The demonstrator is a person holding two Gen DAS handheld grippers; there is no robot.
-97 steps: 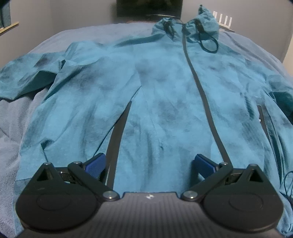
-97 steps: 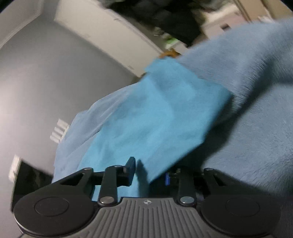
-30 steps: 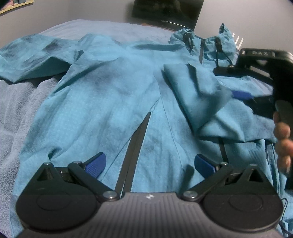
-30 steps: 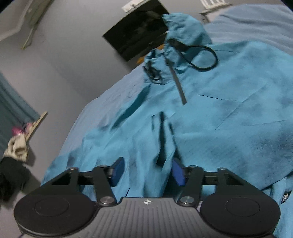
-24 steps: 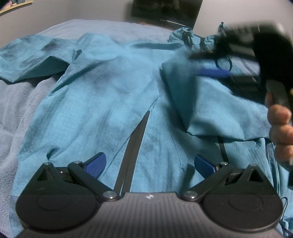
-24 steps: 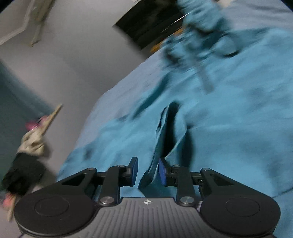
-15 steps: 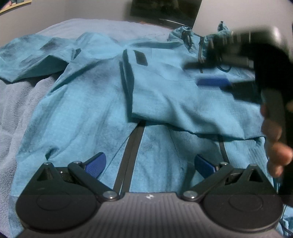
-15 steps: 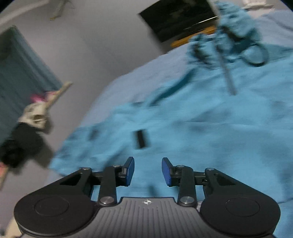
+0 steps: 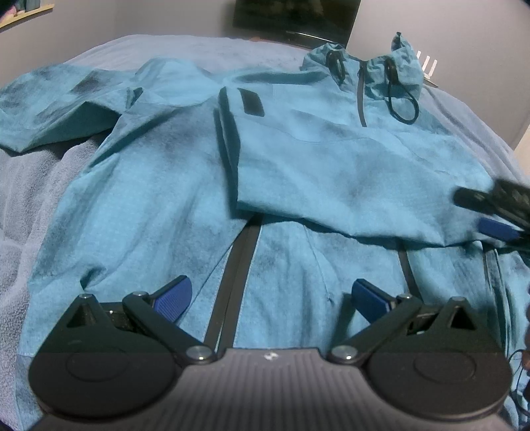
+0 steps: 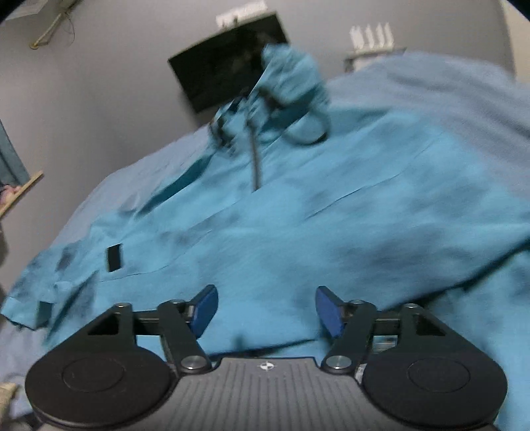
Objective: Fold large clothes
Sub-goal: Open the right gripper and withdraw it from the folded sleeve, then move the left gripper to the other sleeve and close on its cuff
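Observation:
A teal hooded jacket [image 9: 165,185] lies front up on the bed, its hood [image 9: 364,66] at the far end. One sleeve [image 9: 347,172] lies folded across the chest, its cuff with a black tab [image 9: 251,102] near the middle. The other sleeve [image 9: 49,106] stretches out to the left. My left gripper [image 9: 271,295] hovers open over the hem by the black zip strip, with nothing in it. My right gripper [image 10: 266,308] is over the folded sleeve [image 10: 298,215]; its jaws are opening and nothing is between them. In the left wrist view it shows blurred at the right edge [image 9: 487,212].
A blue-grey blanket [image 9: 39,185] covers the bed under the jacket. A black screen [image 9: 294,16] hangs on the grey wall behind the hood. A white device with antennas [image 9: 427,63] stands at the far right, and a wooden shelf [image 9: 26,13] is at the upper left.
My right gripper carried the sleeve leftward across the chest, let it go, opened wider and drew back to the right. The sleeve now lies flat. My left gripper stayed still.

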